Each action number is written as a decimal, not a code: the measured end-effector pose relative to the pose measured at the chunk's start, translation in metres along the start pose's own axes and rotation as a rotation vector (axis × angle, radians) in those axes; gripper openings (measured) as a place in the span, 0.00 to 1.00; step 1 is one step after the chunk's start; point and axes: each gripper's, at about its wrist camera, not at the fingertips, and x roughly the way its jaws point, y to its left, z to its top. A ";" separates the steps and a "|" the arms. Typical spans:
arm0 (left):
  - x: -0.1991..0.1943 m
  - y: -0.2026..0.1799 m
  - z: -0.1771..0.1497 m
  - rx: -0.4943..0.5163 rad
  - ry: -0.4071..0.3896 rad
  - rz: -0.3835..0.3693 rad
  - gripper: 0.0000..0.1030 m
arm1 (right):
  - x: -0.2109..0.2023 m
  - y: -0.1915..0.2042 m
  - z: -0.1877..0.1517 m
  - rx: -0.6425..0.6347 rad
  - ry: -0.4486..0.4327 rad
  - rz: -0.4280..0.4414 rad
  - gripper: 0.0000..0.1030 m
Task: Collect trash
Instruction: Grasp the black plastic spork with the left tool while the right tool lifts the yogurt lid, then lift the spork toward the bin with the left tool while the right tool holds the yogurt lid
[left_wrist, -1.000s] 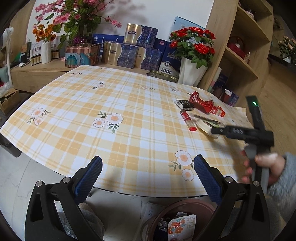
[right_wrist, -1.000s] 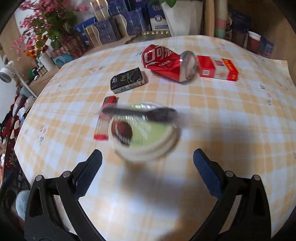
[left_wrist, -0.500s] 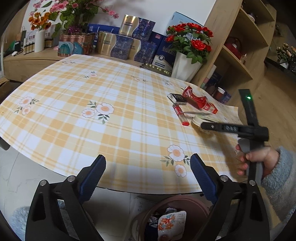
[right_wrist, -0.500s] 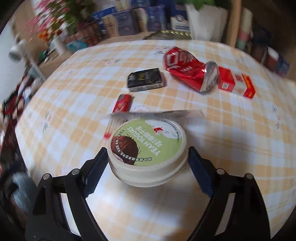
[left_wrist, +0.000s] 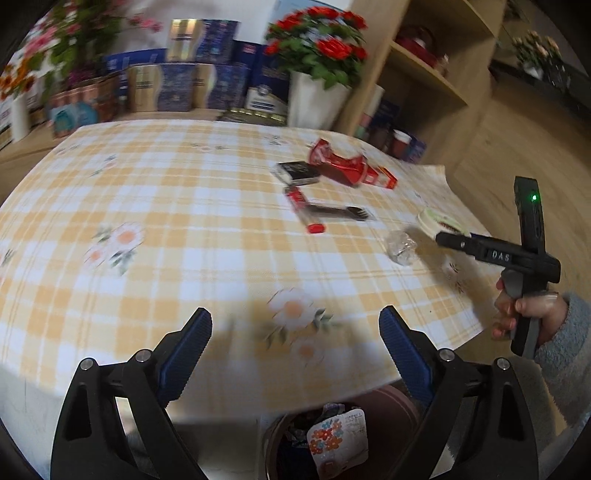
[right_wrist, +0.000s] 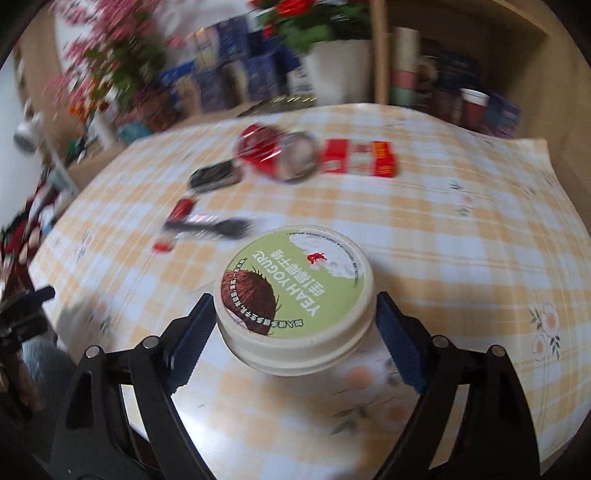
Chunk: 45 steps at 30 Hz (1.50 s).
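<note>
Checked tablecloth; yogurt tub clamped between right gripper pads.

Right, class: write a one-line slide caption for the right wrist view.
Right tool shut on a yogurt tub above the checked tablecloth, crushed red can and red carton behind.

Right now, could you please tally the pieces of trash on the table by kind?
Yogurt tub: 1
Crushed red can: 1
Red carton: 1
Black packet: 1
Red tube: 1
Black plastic spoon: 1
Crumpled clear wrap: 1
Total: 7
</note>
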 end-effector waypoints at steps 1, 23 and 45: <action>0.008 -0.004 0.008 0.021 0.007 -0.006 0.87 | 0.001 -0.007 0.001 0.026 -0.012 -0.004 0.83; 0.176 -0.072 0.110 0.594 0.317 -0.063 0.45 | 0.009 -0.046 -0.002 0.154 -0.095 -0.066 0.83; 0.089 -0.066 0.091 0.237 0.241 -0.257 0.10 | -0.014 -0.037 -0.007 0.145 -0.120 -0.045 0.83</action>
